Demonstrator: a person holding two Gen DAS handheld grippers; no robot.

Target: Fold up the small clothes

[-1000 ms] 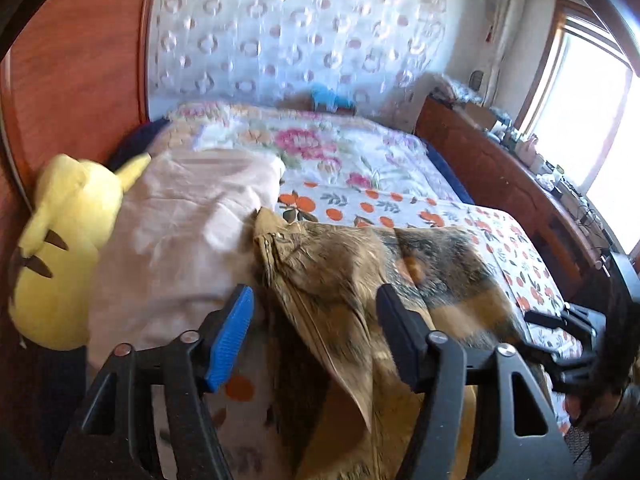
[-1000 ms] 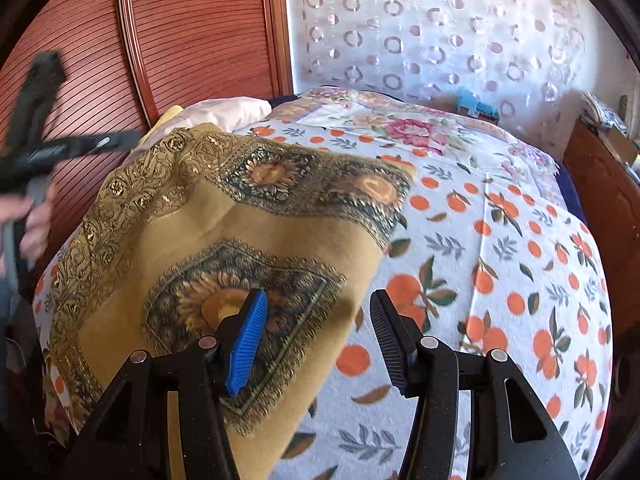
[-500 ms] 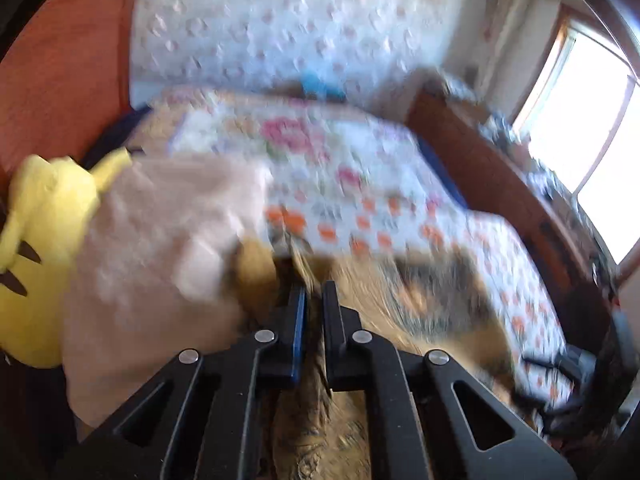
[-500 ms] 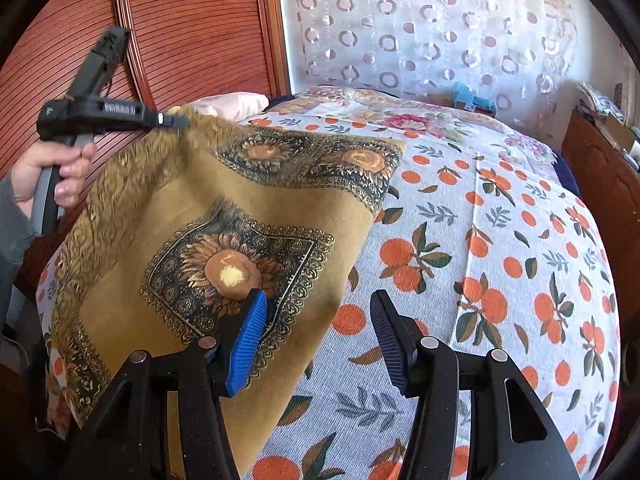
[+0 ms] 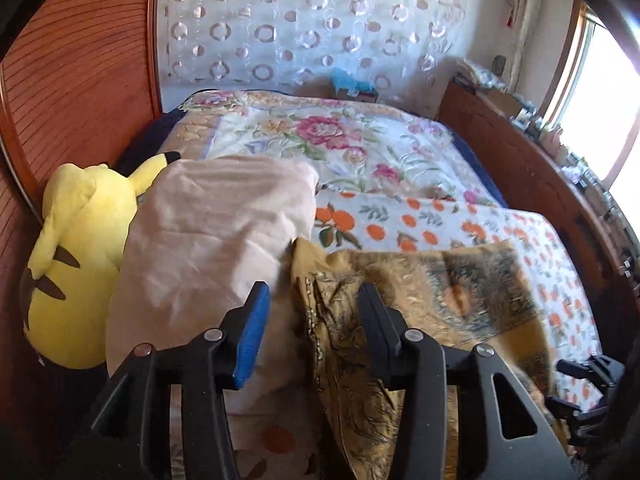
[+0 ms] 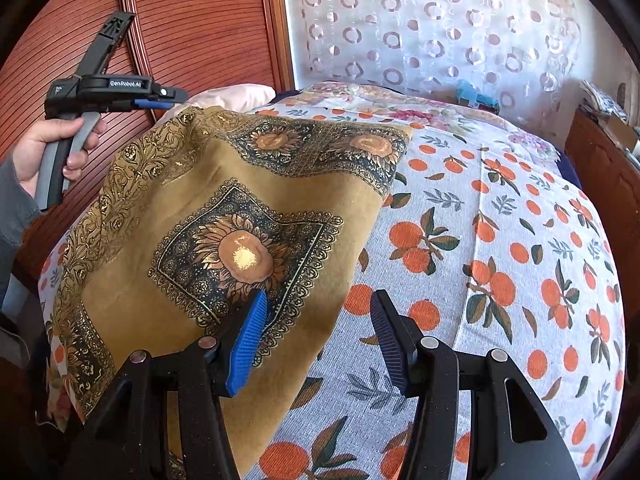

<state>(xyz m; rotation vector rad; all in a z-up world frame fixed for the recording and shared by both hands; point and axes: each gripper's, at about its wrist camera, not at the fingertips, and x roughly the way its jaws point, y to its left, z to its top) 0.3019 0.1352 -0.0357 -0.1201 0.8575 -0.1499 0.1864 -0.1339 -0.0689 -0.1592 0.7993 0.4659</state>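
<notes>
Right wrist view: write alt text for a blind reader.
A mustard sunflower-print cloth lies spread on a bed's orange-print sheet. The open right gripper hovers over its near edge; at left, a hand holds the left gripper at its far corner.

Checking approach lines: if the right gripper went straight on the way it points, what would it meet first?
Probably the orange-print bedsheet; the right gripper stands open just right of the gold cloth's edge, though depth is unclear.

Mustard cloth point(image 6: 192, 208) w/ shiny gold print (matt elsewhere), ribbed wood headboard point(image 6: 192, 20), plush toy point(image 5: 76, 264).
</notes>
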